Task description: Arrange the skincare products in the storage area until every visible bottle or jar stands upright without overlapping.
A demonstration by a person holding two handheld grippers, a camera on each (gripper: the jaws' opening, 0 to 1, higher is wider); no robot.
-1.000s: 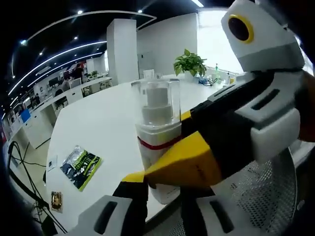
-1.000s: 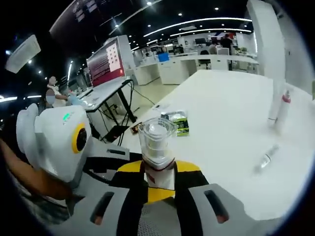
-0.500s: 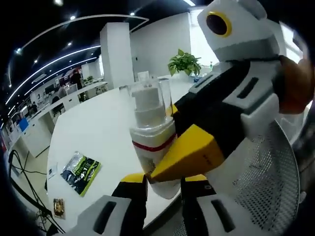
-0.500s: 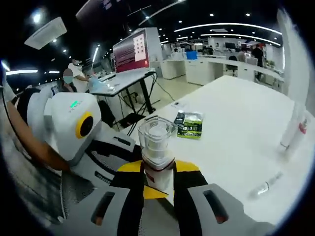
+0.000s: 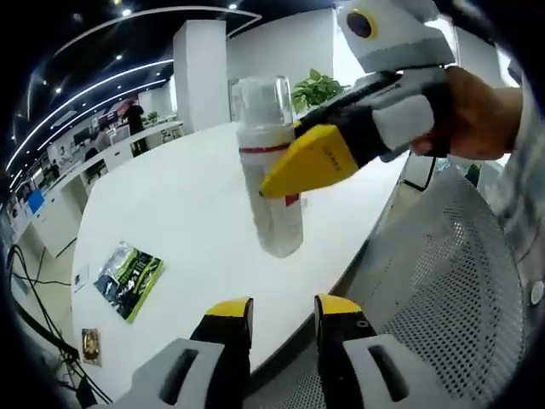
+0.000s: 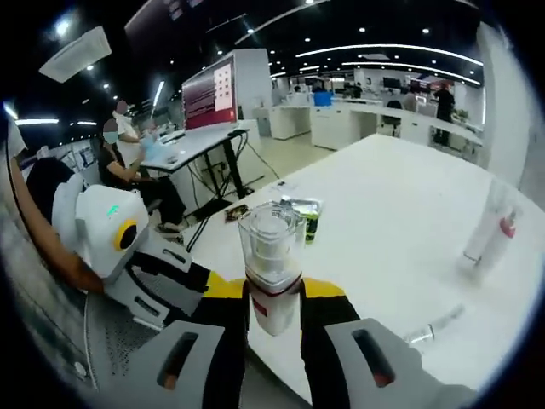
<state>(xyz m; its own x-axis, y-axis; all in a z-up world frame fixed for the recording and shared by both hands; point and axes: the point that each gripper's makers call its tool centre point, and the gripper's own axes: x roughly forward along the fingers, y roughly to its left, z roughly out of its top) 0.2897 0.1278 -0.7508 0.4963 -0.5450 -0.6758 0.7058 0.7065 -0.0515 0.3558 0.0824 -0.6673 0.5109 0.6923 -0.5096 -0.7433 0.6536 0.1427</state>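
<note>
Left gripper empty with fingers apart above the white desk, right gripper with fingers clamped on the clear-capped white bottle, held upright in mid-air off the desk edge; carrying step, next likely standing it upright on the desk

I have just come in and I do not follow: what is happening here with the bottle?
A person works with two hand-held claws. The right claw is shut on a white pump bottle with a clear cap and red band, held upright in the air above the white table's edge. The left claw sits below it, not touching the bottle.
</note>
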